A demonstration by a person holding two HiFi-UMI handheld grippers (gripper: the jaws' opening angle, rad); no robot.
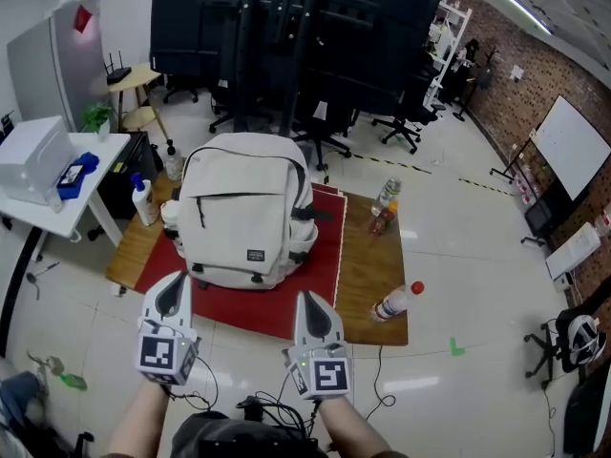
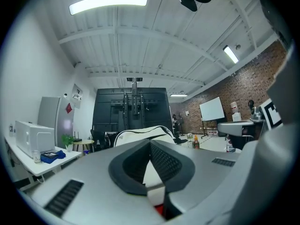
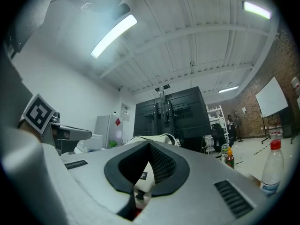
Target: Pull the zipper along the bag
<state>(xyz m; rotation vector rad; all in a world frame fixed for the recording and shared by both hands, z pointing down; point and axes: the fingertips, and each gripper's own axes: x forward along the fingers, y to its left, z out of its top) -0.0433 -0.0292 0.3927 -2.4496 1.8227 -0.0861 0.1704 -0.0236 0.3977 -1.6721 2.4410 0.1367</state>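
Left gripper [image 1: 175,282], right gripper [image 1: 308,301] closed before bag [image 1: 246,208]; bottle [image 1: 394,302] nearby.

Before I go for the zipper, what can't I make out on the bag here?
Head view: on the backpack, the main zipper pull is too small to find; its far side is hidden by its own bulk.
Left gripper view: the left claw blocks most of the backpack.
Right gripper view: the right claw does the same.
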